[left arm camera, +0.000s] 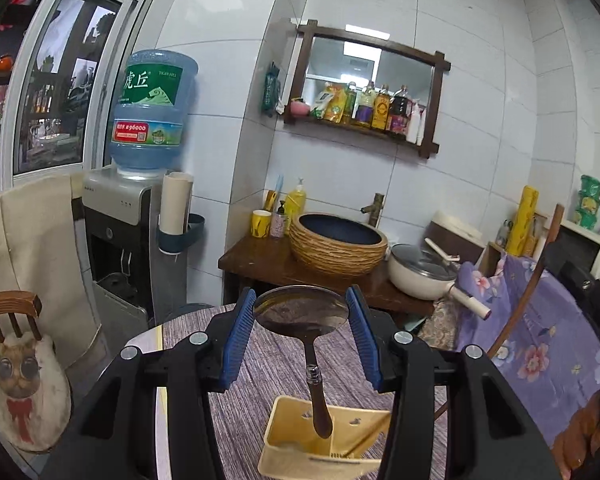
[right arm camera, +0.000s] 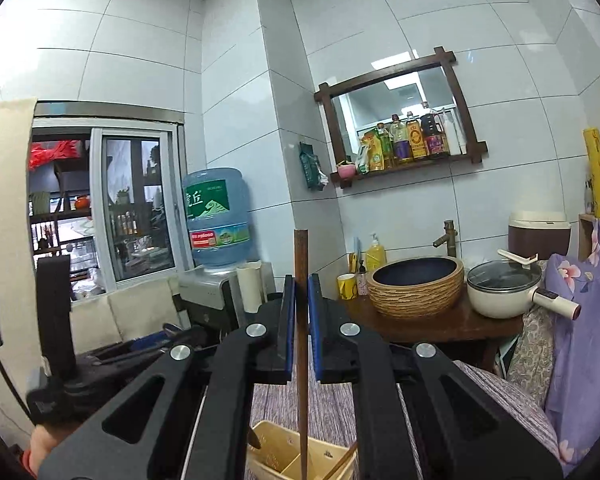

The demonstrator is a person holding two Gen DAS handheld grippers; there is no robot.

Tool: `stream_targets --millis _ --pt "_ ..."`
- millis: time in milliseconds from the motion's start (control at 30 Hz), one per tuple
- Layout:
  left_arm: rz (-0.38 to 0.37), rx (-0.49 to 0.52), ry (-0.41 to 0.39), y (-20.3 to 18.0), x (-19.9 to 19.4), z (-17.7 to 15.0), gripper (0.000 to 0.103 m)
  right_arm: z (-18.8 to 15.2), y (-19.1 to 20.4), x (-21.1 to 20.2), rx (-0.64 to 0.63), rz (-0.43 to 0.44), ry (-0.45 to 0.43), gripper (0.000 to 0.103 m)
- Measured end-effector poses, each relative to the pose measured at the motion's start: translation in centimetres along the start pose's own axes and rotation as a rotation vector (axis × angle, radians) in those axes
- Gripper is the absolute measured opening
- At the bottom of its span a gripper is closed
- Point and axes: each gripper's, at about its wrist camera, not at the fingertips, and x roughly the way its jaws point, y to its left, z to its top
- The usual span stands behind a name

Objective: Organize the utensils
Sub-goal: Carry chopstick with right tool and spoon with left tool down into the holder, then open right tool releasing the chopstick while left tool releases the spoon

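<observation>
In the left wrist view my left gripper (left arm camera: 301, 300) is shut on the bowl of a large metal spoon (left arm camera: 300, 311). Its dark handle (left arm camera: 319, 404) hangs down over a cream utensil holder (left arm camera: 288, 436) on the table. A chopstick (left arm camera: 374, 434) leans in the holder's right compartment. In the right wrist view my right gripper (right arm camera: 301, 280) is shut on a brown chopstick (right arm camera: 301, 344) held upright. Its lower end reaches into the same holder (right arm camera: 272, 454), where another chopstick (right arm camera: 342, 462) leans.
The holder stands on a table with a striped purple-grey cloth (left arm camera: 260, 368). Beyond are a wooden counter (left arm camera: 260, 260) with a woven basin (left arm camera: 338, 246) and a white pot (left arm camera: 420, 276), a water dispenser (left arm camera: 120, 240), and a chair draped in purple floral cloth (left arm camera: 520, 320).
</observation>
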Motion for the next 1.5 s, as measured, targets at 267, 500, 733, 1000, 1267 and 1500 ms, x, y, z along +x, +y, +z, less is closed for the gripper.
stream_targets --millis 267,500,733,1000,1267,1500 --pt "0.035 0.022 0.095 0.2 4.6 -5.5 0.047 -5.7 -1.2 3.3 -0.001 -0.070 0.063 0.008" --pt "0.042 0.038 0.143 0.5 5.4 -8.0 0.047 -8.9 -2.1 3.5 0.023 -0.076 0.116 0.008" --pt "0.059 0.076 0.171 0.2 5.9 -9.4 0.047 -10.5 -2.6 3.9 0.046 -0.080 0.155 0.008" --pt "0.048 0.094 0.208 -0.1 6.6 -10.5 0.047 -11.5 -2.9 4.0 0.049 -0.092 0.172 0.008" --pt "0.047 0.086 0.142 -0.1 4.7 -9.8 0.072 -11.3 -3.3 3.1 0.062 -0.074 0.154 0.018" --pt "0.061 0.036 0.100 1.7 0.6 -10.0 0.093 -11.5 -3.0 0.0 0.049 -0.066 0.151 0.043"
